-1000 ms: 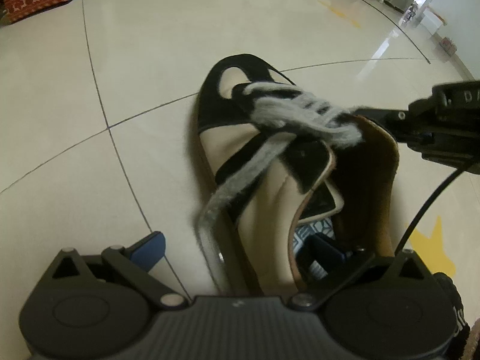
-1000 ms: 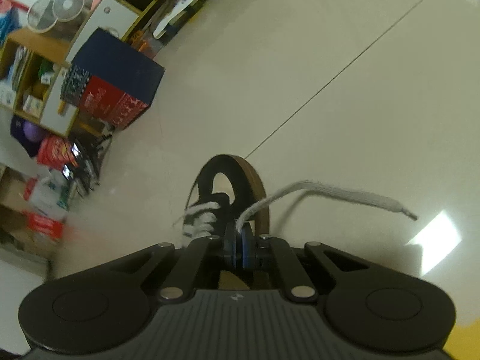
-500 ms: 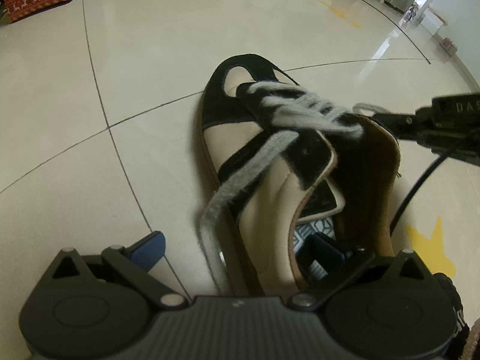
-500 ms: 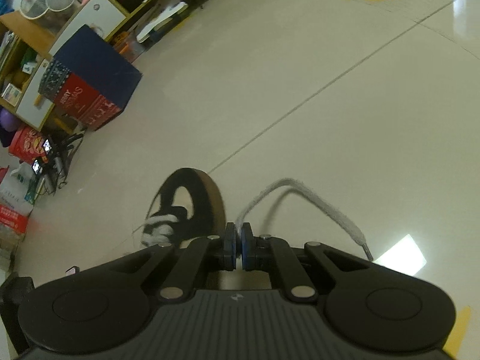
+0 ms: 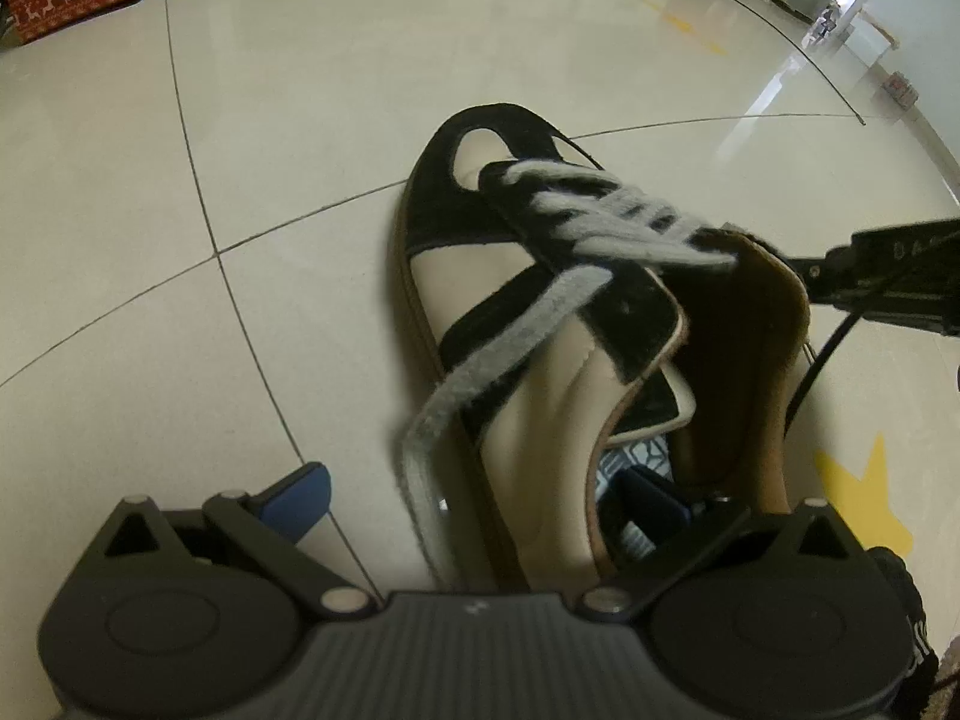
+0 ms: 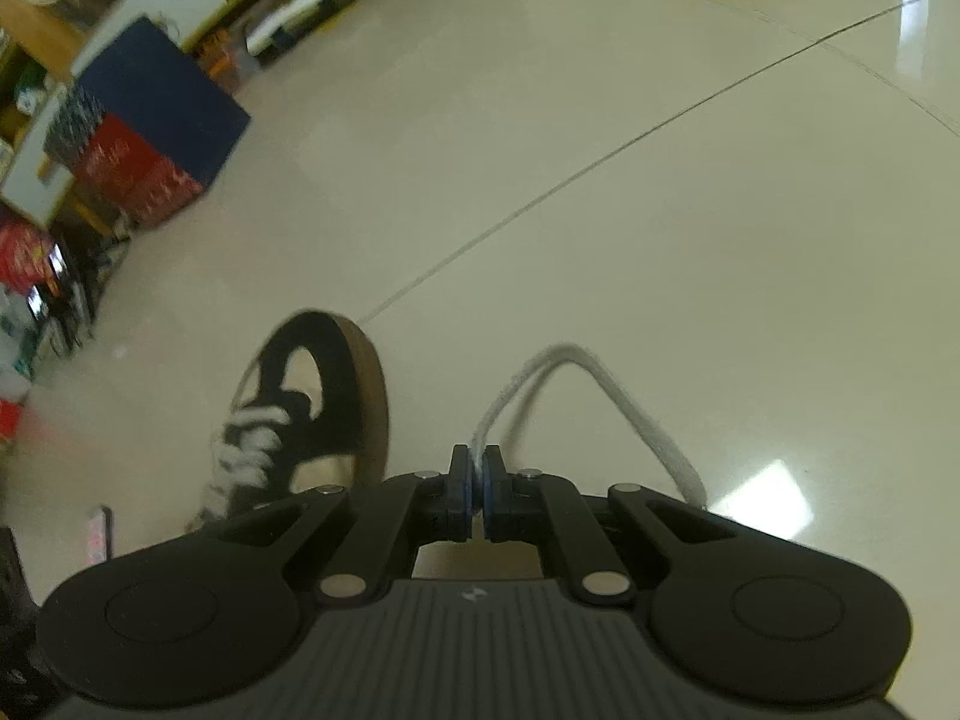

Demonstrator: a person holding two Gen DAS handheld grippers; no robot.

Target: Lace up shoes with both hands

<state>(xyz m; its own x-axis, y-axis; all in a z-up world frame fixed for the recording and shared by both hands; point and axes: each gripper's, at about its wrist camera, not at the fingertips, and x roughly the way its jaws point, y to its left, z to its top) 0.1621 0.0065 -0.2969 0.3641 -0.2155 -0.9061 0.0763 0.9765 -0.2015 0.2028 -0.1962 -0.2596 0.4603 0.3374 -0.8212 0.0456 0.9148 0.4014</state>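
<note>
Right gripper (image 6: 477,477) is clamped on one end of the fuzzy grey-white lace (image 6: 624,396), which loops slack over the floor; the left gripper (image 5: 474,501) is spread wide, one finger (image 5: 651,501) down in the heel opening, holding nothing. Looks like a pull-through on an upper eyelet, so next: draw the slack out and level, steadying the heel. The black-and-cream suede sneaker (image 5: 510,300) sits on the pale tiled floor (image 5: 180,300), long axis away from the left camera, toe at the far end.
</note>
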